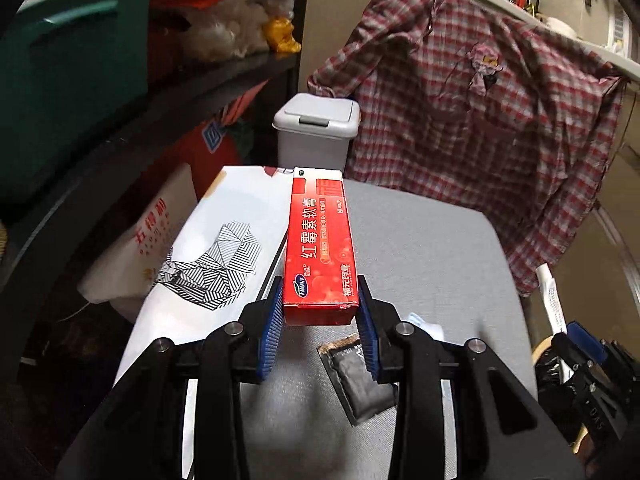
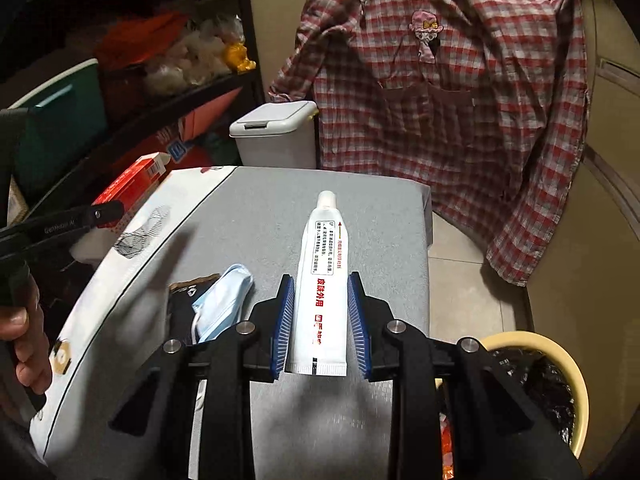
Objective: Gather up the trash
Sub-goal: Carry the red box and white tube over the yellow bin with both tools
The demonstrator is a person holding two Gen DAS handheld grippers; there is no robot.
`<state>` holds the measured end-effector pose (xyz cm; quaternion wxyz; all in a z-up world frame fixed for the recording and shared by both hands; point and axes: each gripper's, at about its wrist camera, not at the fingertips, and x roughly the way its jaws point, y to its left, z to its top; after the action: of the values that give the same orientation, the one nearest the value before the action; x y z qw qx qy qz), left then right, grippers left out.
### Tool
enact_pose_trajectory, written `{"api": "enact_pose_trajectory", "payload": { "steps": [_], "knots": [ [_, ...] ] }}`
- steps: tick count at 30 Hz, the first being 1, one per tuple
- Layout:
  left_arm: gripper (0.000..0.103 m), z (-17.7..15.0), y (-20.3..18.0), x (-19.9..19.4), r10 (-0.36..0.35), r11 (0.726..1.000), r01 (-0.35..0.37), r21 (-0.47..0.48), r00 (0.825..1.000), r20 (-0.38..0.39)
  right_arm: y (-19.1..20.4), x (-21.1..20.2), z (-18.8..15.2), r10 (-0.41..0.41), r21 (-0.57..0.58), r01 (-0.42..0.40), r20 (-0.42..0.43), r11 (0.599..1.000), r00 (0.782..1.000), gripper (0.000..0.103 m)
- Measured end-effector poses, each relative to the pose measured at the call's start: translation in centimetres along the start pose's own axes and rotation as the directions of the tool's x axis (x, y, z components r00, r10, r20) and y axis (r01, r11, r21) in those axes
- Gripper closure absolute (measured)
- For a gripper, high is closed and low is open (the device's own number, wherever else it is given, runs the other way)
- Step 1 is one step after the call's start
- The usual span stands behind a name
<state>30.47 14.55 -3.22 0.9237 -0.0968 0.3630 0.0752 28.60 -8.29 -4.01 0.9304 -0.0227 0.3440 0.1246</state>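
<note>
My left gripper (image 1: 320, 300) is shut on a red ointment box (image 1: 320, 248), held above the grey table (image 1: 420, 248); the box also shows in the right wrist view (image 2: 134, 182) at the left. My right gripper (image 2: 320, 312) is shut on a white ointment tube (image 2: 322, 280), cap pointing away, above the table (image 2: 248, 216). A dark sachet (image 1: 362, 384) and a blue face mask (image 2: 222, 304) lie on the table near the grippers. A yellow bin with a black liner (image 2: 536, 384) stands at the lower right of the table.
A small grey lidded bin (image 1: 316, 128) stands beyond the table's far edge. A plaid shirt (image 1: 480, 120) hangs behind. A white cloth with a striped print (image 1: 216, 264) covers the table's left side. Dark shelves with a teal crate (image 1: 68, 76) are at left.
</note>
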Motion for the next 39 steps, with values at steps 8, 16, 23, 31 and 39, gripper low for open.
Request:
{"api": "enact_pose_trajectory", "payload": {
  "steps": [8, 16, 23, 31, 39],
  "knots": [
    [0.069, -0.2, -0.7, -4.8, -0.029, 1.0, 0.029, -0.001, 0.999, 0.037, 0.5, -5.1, 0.7, 0.027, -0.007, -0.026, 0.055, 1.0, 0.998, 0.075],
    [0.069, -0.6, -3.1, -11.2, -0.078, 0.996, 0.073, 0.056, 0.993, 0.093, -0.8, -13.4, 1.5, 0.028, -0.007, -0.027, 0.149, 1.0, 0.988, 0.075],
    [0.069, -2.3, -7.2, -15.1, -0.167, 0.983, 0.154, 0.103, 0.977, 0.136, -5.6, -17.7, -0.9, -0.059, 0.032, 0.054, 0.205, 0.998, 0.977, 0.075],
    [0.069, -6.5, -13.3, -15.2, -0.27, 0.952, 0.246, 0.183, 0.956, 0.116, -12.0, -18.3, -4.1, -0.155, 0.175, 0.12, 0.203, 0.977, 0.967, 0.075],
    [0.069, -8.2, -18.7, -14.1, -0.336, 0.914, 0.307, 0.264, 0.939, 0.074, -15.6, -17.6, -6.1, -0.232, 0.21, 0.197, 0.16, 0.958, 0.959, 0.075]
  ]
}}
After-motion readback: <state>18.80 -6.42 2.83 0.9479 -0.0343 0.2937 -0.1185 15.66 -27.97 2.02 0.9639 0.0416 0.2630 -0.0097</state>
